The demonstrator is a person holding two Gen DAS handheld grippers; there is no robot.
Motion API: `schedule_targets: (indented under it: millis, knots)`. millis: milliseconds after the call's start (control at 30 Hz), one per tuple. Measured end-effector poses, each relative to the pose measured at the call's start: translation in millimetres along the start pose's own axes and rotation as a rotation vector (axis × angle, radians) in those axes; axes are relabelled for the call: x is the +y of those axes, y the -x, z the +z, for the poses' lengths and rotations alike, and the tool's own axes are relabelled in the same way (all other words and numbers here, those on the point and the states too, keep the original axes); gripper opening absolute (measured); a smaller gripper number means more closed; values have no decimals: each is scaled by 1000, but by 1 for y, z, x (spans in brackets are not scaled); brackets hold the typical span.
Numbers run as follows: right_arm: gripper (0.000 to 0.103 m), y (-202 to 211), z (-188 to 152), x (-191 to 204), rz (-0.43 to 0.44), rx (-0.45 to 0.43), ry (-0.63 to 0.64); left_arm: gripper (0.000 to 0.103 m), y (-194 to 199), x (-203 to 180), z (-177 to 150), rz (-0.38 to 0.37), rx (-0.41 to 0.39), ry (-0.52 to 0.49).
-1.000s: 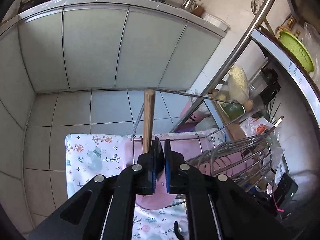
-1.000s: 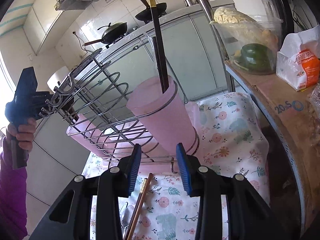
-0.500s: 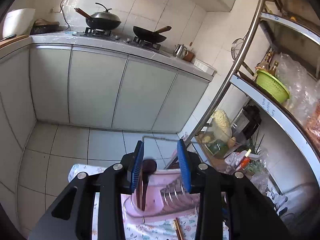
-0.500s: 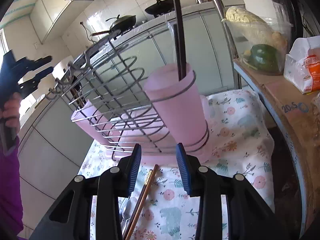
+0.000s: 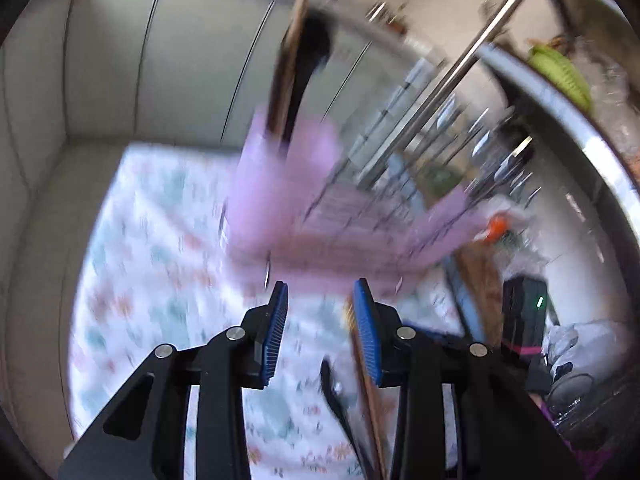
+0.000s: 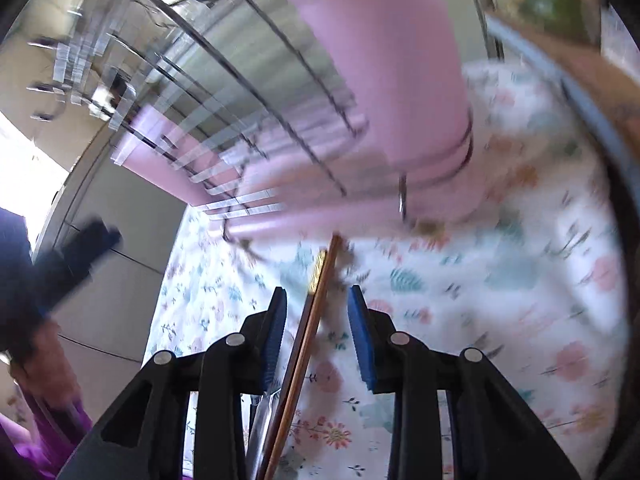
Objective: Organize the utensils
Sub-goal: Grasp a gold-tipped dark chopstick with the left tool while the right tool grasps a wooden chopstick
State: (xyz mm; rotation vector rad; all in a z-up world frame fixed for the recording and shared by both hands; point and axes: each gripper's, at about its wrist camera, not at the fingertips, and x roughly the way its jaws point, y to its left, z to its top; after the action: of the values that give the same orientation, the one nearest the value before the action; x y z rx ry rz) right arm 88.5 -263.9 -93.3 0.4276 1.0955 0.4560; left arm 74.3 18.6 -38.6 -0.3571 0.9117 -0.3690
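Both views are motion-blurred. Left claw [image 5: 320, 312] is open with nothing between the pads, over the floral cloth [image 5: 160, 264] covering the tabletop. Just beyond it stands the pink cup [image 5: 276, 184] at the end of the wire dish rack [image 5: 400, 200], on the pink drip tray [image 5: 440, 240]. A wooden handle [image 5: 294, 40] and a dark utensil [image 5: 308, 68] stick up out of that cup. Near the left claw's right pad lie brown chopsticks [image 5: 366, 380] and a dark-handled utensil [image 5: 336, 400], flat on the cloth.

Right claw [image 6: 317, 312] is also open; its jaws have just been closing. The chopsticks [image 6: 310, 332] lie between the blue pads, which don't touch them; the gold-tipped end points toward the rack [image 6: 240, 92]. A metal utensil [image 6: 262, 420] lies beside the chopsticks, lower in frame. The cup [image 6: 384, 52] in its wire ring is above. At the left edge of the right view are the other hand [image 6: 44, 356], a purple sleeve [image 6: 36, 444] and the left claw [image 6: 76, 256], blurred.
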Motion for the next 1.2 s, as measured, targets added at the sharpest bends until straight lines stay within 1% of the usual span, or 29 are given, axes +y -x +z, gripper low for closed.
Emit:
schedule_targets:
  millis: [67,133,167,200,267,300,333,433,500,567,667,733,800,833,867,933,967,1000,1033,1067,1100,1133,1200]
  knots:
    - [31,-15,1,-3,5,39,-29,34,-11,8,-12,3,32,31]
    - [31,-26,2,-4,13,58,-54,34,-18,13,-19,8,52,50]
    - [28,-32,2,-6,25,70,-65,34,-20,14,-21,6,59,57]
    - [22,-36,2,-7,34,80,-75,34,-22,15,-23,2,64,65]
    - [14,-45,1,-11,40,97,-103,34,-26,16,-28,-8,70,80]
    - [10,-46,0,-14,80,99,-125,34,-29,14,-29,-12,78,85]
    - [8,-45,-1,-17,94,98,-139,34,-31,14,-30,-15,86,87]
    - [8,-33,1,-23,132,87,-154,34,-38,8,-29,-20,98,82]
    - [6,-23,1,-25,129,83,-141,34,-46,0,-27,-32,127,74]
    - [6,-13,2,-26,106,82,-116,34,-56,-9,-27,-43,155,61]
    - [6,3,1,-33,46,86,-89,34,-78,-26,-26,-34,204,19]
    - [6,14,2,-42,10,86,-83,34,-91,-39,-25,-17,229,-17]
    - [6,20,-1,-54,-8,88,-98,34,-107,-53,-23,26,257,-56]
    - [6,19,-3,-57,-13,90,-107,34,-114,-58,-23,50,273,-73]
    - [6,19,-4,-61,-30,82,-112,34,-126,-64,-23,101,300,-100]
    - [7,17,-5,-65,-36,74,-105,34,-140,-70,-24,143,334,-116]
    - [9,15,-6,-65,-36,76,-100,34,-149,-74,-25,165,360,-123]
    - [11,13,-6,-66,-31,83,-94,31,-156,-74,-26,184,377,-123]
    - [12,11,-6,-67,-23,94,-86,22,-164,-76,-28,212,396,-120]
    - [14,10,-6,-69,-14,109,-78,18,-169,-75,-29,233,403,-119]
    - [15,9,-7,-70,-6,117,-74,11,-172,-75,-29,258,400,-117]
    - [15,7,-6,-70,4,126,-70,7,-172,-74,-28,266,397,-108]
    - [19,6,-1,-74,28,146,-56,6,-170,-70,-24,230,400,-65]
